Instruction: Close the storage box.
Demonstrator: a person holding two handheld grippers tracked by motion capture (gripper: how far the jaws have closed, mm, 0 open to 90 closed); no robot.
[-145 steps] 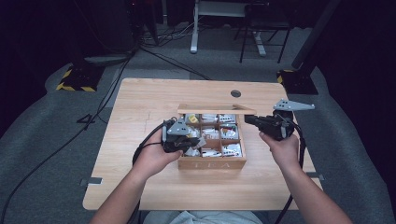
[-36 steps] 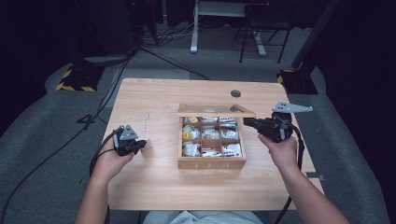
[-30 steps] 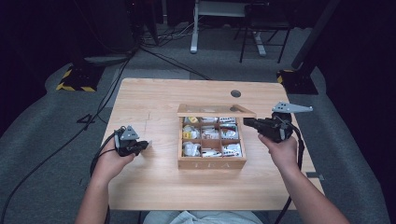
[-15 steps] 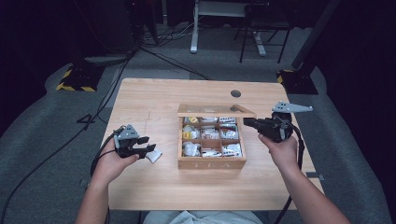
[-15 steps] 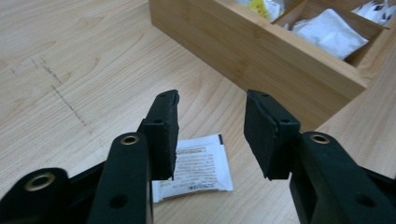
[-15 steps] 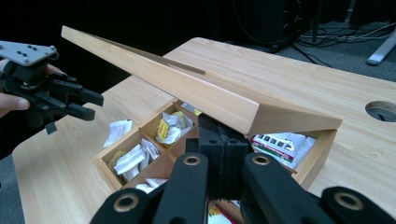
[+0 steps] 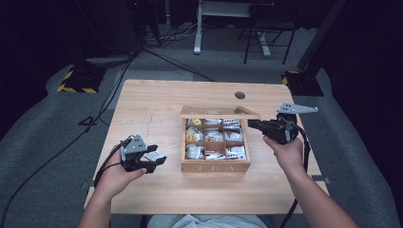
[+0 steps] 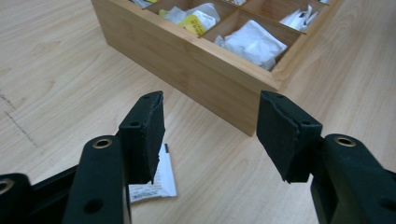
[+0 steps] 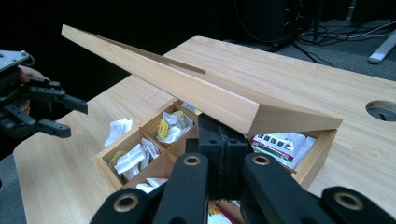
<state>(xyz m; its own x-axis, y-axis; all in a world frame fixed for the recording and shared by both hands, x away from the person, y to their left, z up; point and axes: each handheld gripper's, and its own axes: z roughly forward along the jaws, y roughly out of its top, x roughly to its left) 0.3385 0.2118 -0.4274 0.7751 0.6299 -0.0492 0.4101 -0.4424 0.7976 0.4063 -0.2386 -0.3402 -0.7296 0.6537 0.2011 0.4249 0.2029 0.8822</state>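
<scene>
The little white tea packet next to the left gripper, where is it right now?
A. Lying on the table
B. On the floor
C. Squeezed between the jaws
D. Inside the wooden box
A: the packet lies flat on the table, beside the open left gripper, whose jaws stand wide apart with nothing between them, and outside the wooden box.

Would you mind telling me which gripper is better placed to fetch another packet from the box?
Left: the left gripper is open and free, while the right gripper props the lid.
</scene>
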